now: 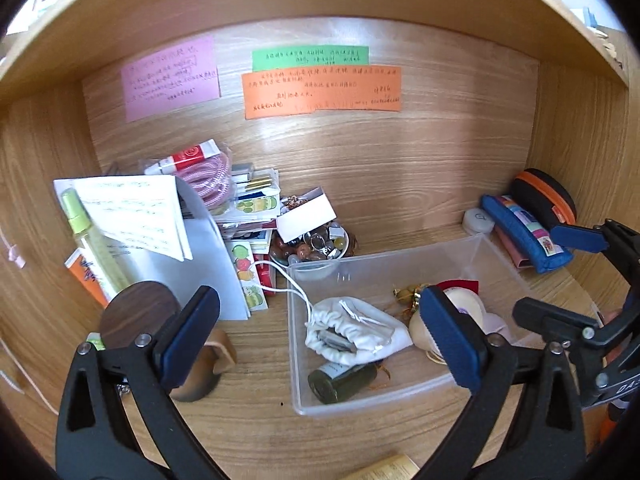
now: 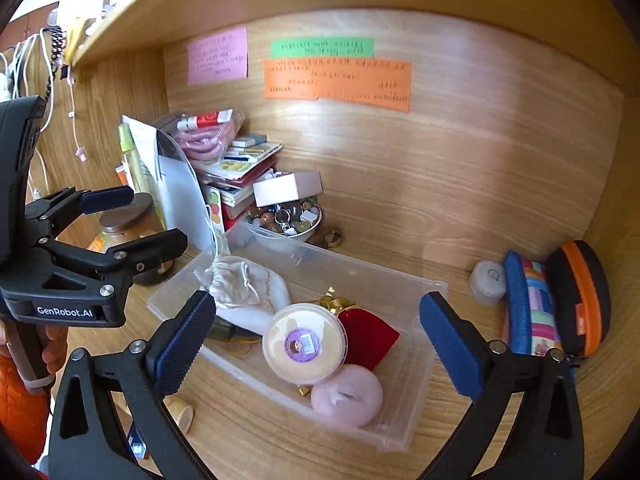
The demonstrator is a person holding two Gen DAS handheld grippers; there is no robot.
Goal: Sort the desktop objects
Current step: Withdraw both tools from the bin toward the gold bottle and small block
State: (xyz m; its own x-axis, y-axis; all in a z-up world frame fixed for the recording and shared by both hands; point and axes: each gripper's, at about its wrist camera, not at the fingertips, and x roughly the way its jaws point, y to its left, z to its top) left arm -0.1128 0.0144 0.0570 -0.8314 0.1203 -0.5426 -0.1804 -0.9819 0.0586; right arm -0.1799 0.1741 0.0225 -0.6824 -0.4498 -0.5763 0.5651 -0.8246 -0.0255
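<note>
A clear plastic bin (image 1: pixel 460 248) stands on the wooden desk in front of both grippers. In it lie a white drawstring pouch (image 1: pixel 352 332), a dark green bottle (image 1: pixel 344 380), a red pouch (image 2: pixel 370 338), a cream round tin (image 2: pixel 304 344) and a pink round case (image 2: pixel 346 398). My left gripper (image 1: pixel 319 294) hovers open over the bin's near left part with nothing between its fingers. My right gripper (image 2: pixel 318 298) hangs open above the bin (image 2: pixel 360 264), also with nothing in it. Each gripper shows in the other's view, the right gripper (image 1: pixel 556 276) at the right edge and the left gripper (image 2: pixel 144 220) at the left.
Books, papers and a pink cable pile up at the back left (image 1: pixel 224 200), beside a bowl of beads (image 2: pixel 288 220). A jar with a dark wooden lid (image 1: pixel 140 312) stands left of the bin. A blue pencil case (image 2: pixel 528 308), a black-orange case (image 2: pixel 580 296) and a white round box (image 2: pixel 486 282) lie at the right. A shelf runs overhead.
</note>
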